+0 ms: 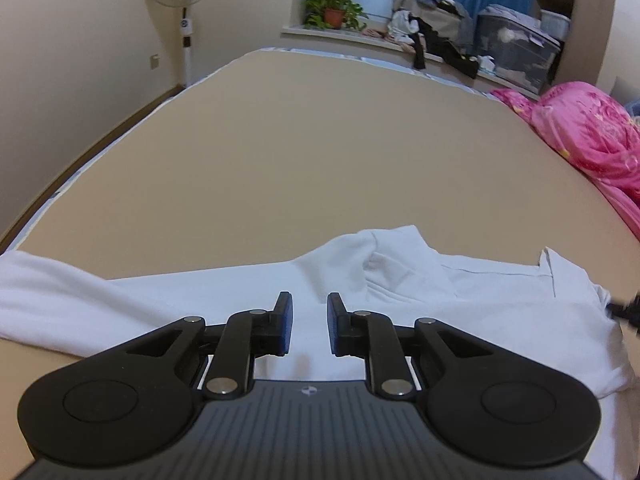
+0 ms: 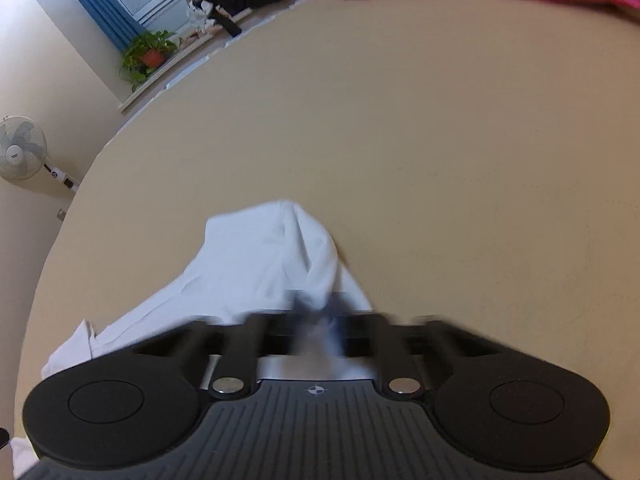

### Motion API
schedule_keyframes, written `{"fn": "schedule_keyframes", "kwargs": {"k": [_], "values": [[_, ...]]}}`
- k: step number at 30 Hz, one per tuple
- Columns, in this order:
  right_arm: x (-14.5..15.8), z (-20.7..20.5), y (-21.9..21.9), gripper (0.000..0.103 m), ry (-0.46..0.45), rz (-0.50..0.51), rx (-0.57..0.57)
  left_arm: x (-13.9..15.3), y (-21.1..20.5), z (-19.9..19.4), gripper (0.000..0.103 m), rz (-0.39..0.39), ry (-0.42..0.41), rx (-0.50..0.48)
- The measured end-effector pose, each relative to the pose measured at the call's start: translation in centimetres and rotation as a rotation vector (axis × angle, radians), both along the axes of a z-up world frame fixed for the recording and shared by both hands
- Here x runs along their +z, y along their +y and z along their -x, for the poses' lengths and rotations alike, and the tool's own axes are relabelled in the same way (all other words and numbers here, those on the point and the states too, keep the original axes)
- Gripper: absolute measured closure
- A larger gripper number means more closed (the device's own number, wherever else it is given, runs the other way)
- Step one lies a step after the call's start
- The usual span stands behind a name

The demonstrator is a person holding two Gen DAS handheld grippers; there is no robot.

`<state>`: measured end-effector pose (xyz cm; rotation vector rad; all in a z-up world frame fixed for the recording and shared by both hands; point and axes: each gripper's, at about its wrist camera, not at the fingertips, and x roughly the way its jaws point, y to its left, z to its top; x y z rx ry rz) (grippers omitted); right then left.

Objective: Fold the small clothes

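L gripper open over white shirt on bed; R gripper blurred, grip state can't tell.

No text can be read; only a small crosshair mark stands on each gripper body.

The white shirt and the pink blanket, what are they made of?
The white shirt looks like soft matte cotton knit: it creases and slumps limply. The pink blanket looks like slightly shiny printed fabric, puffed as if padded; the exact fibre can't be told.
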<state>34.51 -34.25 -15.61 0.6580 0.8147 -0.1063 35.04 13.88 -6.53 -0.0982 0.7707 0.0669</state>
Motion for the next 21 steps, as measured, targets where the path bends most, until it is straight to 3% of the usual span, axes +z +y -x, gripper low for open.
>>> {"fn": "schedule_keyframes", "kwargs": {"k": [4, 6, 9, 11, 14, 17, 20, 21], "values": [[2.2, -0.7, -2.9, 0.102, -0.129, 0.05, -0.122, -0.7, -0.4, -0.4, 0.084, -0.013, 0.013, -0.017], [2.0, -1.4, -3.8, 0.101, -0.139, 0.089, -0.133, -1.1, -0.2, -0.7, 0.084, 0.0, 0.03, -0.018], [1.8, -1.2, -4.3, 0.097, -0.121, 0.055, -0.148, -1.4, 0.2, -0.7, 0.084, 0.022, 0.049, -0.018], [2.9, -0.5, -3.9, 0.092, -0.145, 0.054, -0.123, -1.7, 0.3, -1.0, 0.081, 0.044, 0.064, -0.027], [5.1, 1.3, -2.6, 0.068, -0.132, 0.075, -0.03, -2.9, 1.0, -1.7, 0.079, 0.12, 0.125, -0.019], [5.8, 2.5, -1.5, 0.068, -0.039, 0.058, 0.013, -4.6, 1.7, -2.4, 0.078, 0.196, 0.214, -0.001], [5.8, 4.5, -0.5, 0.065, -0.015, 0.015, 0.067, -6.4, 1.5, -2.7, 0.078, 0.234, 0.274, 0.003], [5.4, 4.9, -0.2, 0.063, -0.01, 0.031, 0.09, -6.6, 1.2, -2.7, 0.083, 0.227, 0.277, -0.006]]}}
